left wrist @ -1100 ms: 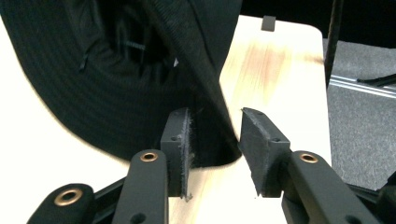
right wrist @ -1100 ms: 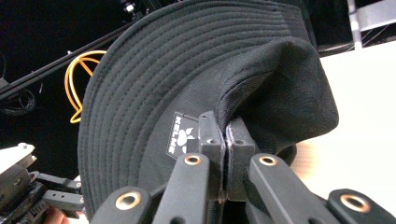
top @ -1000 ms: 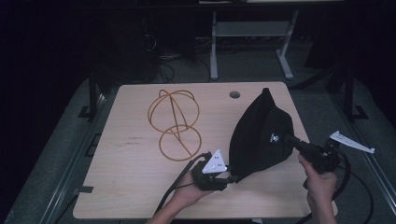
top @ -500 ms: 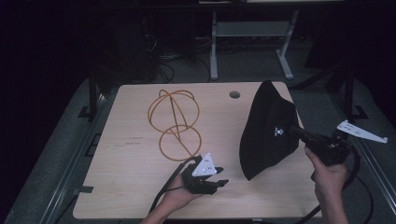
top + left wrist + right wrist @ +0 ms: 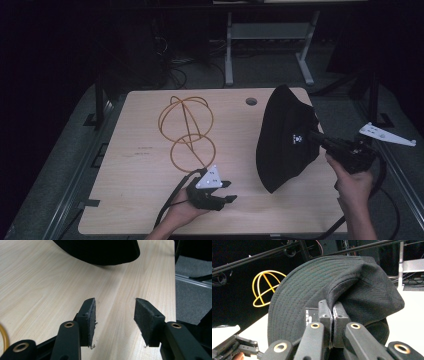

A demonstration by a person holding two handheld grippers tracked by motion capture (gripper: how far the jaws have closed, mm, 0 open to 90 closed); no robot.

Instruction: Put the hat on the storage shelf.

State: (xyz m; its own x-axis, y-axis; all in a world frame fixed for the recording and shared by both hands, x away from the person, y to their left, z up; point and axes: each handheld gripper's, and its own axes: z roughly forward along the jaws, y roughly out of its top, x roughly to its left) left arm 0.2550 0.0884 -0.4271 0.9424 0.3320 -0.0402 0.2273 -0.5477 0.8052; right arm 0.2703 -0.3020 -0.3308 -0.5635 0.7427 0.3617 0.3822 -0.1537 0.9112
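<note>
Gripping the black hat [image 5: 285, 140] by a fold of its fabric, the right gripper [image 5: 322, 141] hung over the right side of the wooden table [image 5: 135, 200], its jaws pressed flat together on the cloth, as the right gripper view [image 5: 332, 312] made plain. The hat hung lifted and tilted, crown toward the far edge, its lower brim close above the tabletop near the front right; whether it touched the wood I could not tell. A small white mark showed on its side. The person's right hand [image 5: 352, 182] reached in from the bottom right, a cable trailing beneath it.

The left gripper [image 5: 227, 192] rested low on the near part of the table, in the left hand [image 5: 182, 212], its grey three-cornered plate on top. Its jaws stood parted with nothing between them, bare wood showing in the gap in the left gripper view [image 5: 115, 320], and the hat's dark brim [image 5: 100, 252] lay just ahead of them.

A yellow wire frame [image 5: 186, 130], a globe of thin hoops, sat on the table toward the far centre, well apart from the hat. A round hole [image 5: 251, 101] pierced the tabletop near the far edge.
</note>
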